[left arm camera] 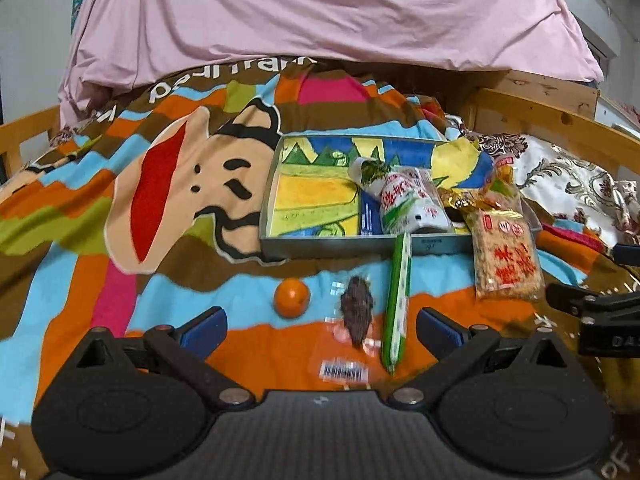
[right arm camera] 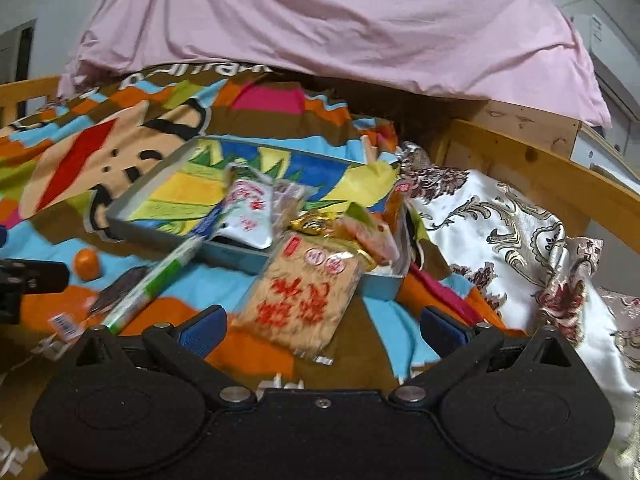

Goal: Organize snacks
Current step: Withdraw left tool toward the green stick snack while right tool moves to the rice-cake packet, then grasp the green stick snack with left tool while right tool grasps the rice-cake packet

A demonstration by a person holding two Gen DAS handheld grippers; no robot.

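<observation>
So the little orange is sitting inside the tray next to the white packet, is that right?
Not quite. The orange lies outside the tray, on the blanket in front of it, as the left wrist view shows. The white packet is inside the tray.

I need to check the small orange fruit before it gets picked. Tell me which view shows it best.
The left wrist view. The orange fruit lies there sharp and whole on the blanket, just ahead of the open left gripper. The right wrist view shows it smaller, blurred and far to the left, near the picture's edge.
</observation>
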